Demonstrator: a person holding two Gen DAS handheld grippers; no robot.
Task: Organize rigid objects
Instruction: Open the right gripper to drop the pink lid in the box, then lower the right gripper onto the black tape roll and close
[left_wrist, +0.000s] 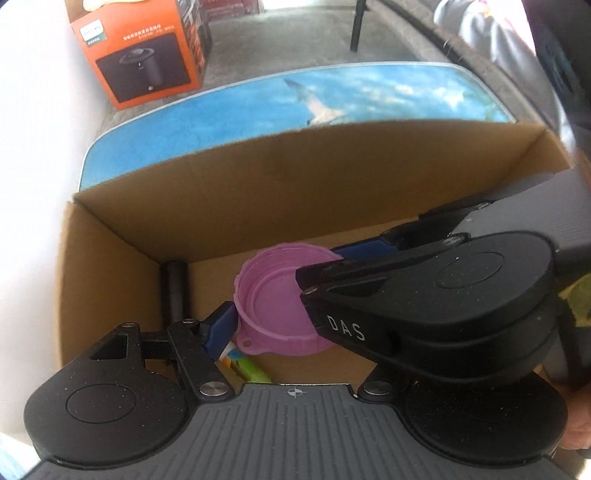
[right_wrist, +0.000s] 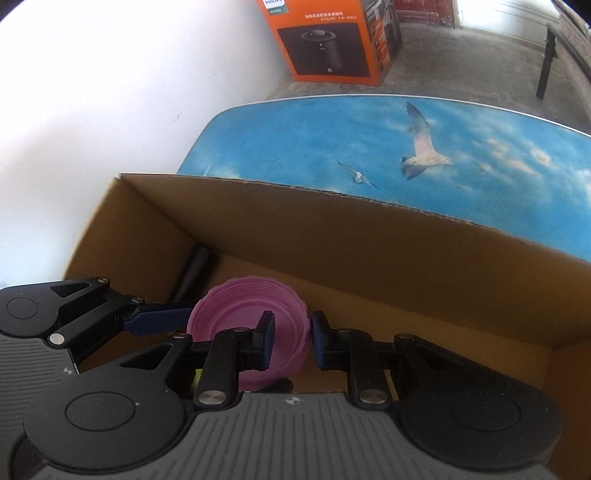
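A pink collapsible bowl (left_wrist: 273, 295) sits low inside an open cardboard box (left_wrist: 221, 184), and both grippers hold it. My left gripper (left_wrist: 275, 325) has its left blue pad (left_wrist: 218, 328) pressed against the bowl's left wall by the small tab. Its other finger is hidden under the right gripper. My right gripper (right_wrist: 293, 339) is shut on the right wall of the bowl (right_wrist: 236, 314), one pad inside and one outside. In the right wrist view the left gripper's finger (right_wrist: 159, 318) touches the bowl's left side. I cannot tell whether the bowl rests on the box floor.
A black cylinder (left_wrist: 173, 291) lies in the box's far left corner. A green and white item (left_wrist: 247, 365) lies under the bowl's near edge. The box stands on a blue sky-print table (right_wrist: 480, 166). An orange carton (right_wrist: 325, 40) stands on the floor beyond, by a white wall.
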